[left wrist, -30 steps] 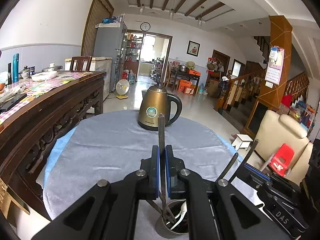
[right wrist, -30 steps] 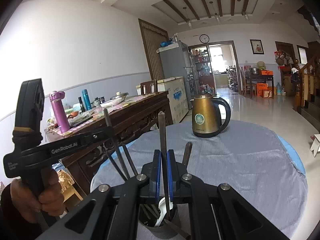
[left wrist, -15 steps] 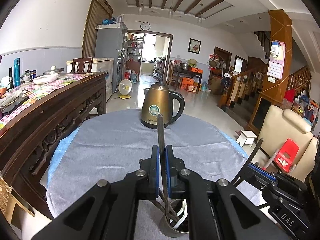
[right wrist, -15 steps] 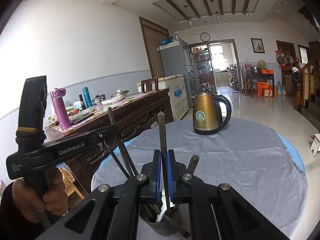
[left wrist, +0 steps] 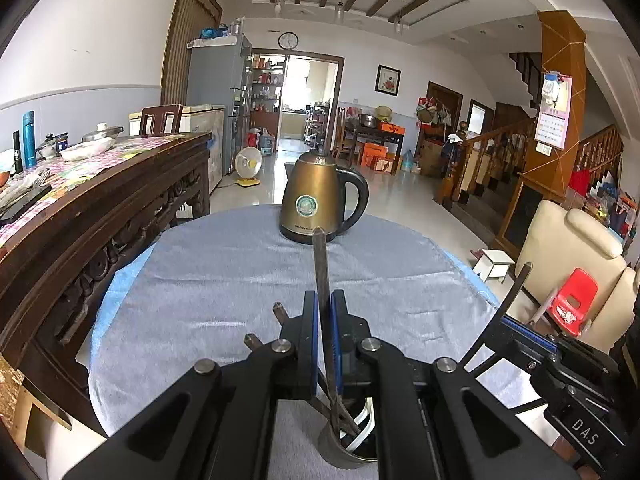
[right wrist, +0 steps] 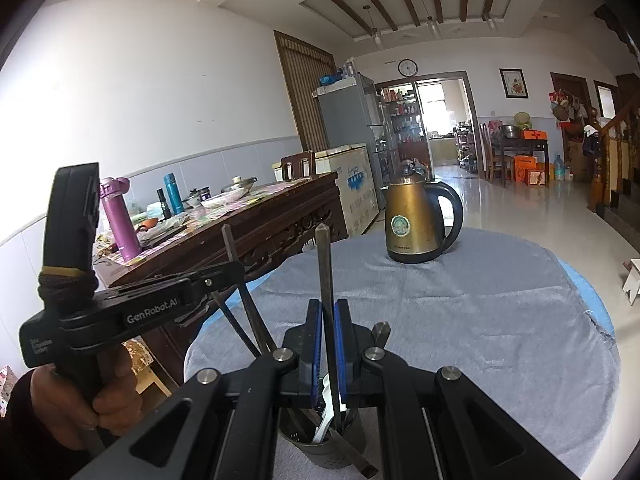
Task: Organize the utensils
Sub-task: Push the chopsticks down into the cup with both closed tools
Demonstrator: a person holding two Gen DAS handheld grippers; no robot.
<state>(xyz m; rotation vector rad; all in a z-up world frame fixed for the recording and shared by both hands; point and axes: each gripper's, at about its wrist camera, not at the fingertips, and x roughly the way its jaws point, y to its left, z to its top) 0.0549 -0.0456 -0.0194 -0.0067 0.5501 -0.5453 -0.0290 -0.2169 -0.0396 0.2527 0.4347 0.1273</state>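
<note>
Left wrist view first: your left gripper [left wrist: 324,322] has its jaws clamped on a dark metal utensil handle [left wrist: 321,264], standing nearly upright, its lower end running down into the metal utensil cup [left wrist: 340,450] right under the gripper. A white utensil [left wrist: 362,428] curls inside that cup among more dark handles. Ahead on the grey cloth [left wrist: 224,276] sits the bronze kettle [left wrist: 316,204], well apart from the cup.

Over to the right wrist view: your right gripper [right wrist: 328,320] is pinched shut too, on a flat metal handle [right wrist: 325,268] that rises straight up between the blue pads [right wrist: 317,334]. Below it the perforated cup [right wrist: 326,454] holds the white utensil [right wrist: 326,408] and several metal ones, one flat end poking out over the near rim. Your left hand [right wrist: 84,400] grips the other tool at the left edge, with two thin handles [right wrist: 240,292] slanting up beside it. The table [right wrist: 500,320] carries the kettle [right wrist: 416,220] at its far side.
</note>
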